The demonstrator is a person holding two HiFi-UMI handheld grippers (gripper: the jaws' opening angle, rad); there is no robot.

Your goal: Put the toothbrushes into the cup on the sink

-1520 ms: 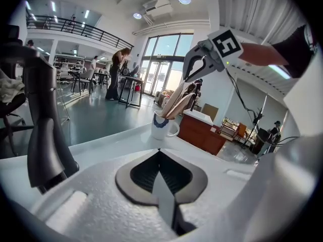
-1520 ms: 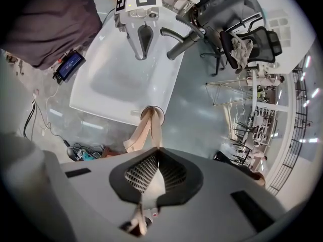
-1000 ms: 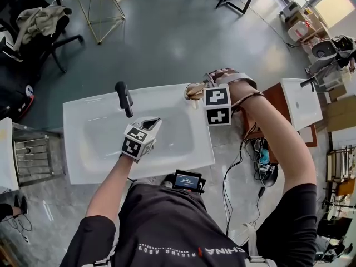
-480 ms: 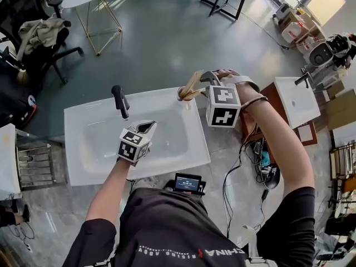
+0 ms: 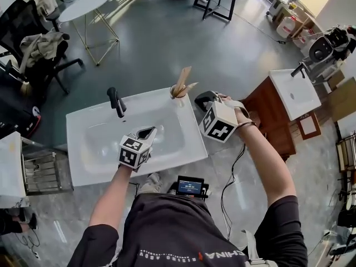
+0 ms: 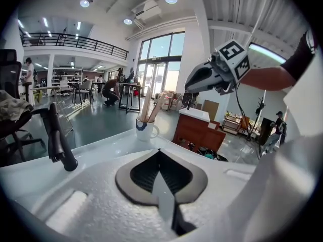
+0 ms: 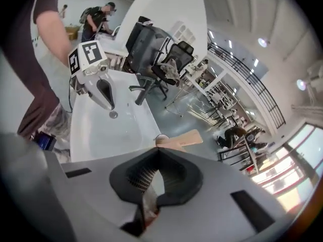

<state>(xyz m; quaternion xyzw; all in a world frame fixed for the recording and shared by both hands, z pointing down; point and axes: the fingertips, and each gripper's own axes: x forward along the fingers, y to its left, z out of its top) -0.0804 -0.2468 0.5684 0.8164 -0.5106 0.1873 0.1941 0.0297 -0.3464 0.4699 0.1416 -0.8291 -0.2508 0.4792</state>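
Readable print: "CHINA", upside down, on the shirt [image 5: 167, 232] at the bottom edge of the head view. The smaller line beside it cannot be read. The screen of the phone [image 5: 189, 185] at the person's waist is too small to read.

Faucet [image 5: 115, 102]: black, at the back rim of the sink [image 5: 83, 154], left side.

Left gripper [image 5: 149, 130]: over the basin, jaws closed together, nothing between them.

Cup [image 5: 177, 92]: on the sink's back right corner. The toothbrushes [image 5: 183, 77] stand in it, leaning apart.

Right gripper [image 5: 201, 99]: just right of the cup, not touching it. Its jaws have just closed and now meet, empty.

Only the left gripper view shows the cup's handle and a blue mark on its wall. In the right gripper view the jaws hide the cup body, so only the rim and one wooden handle show. Only that view shows the drain [image 7: 114, 115].
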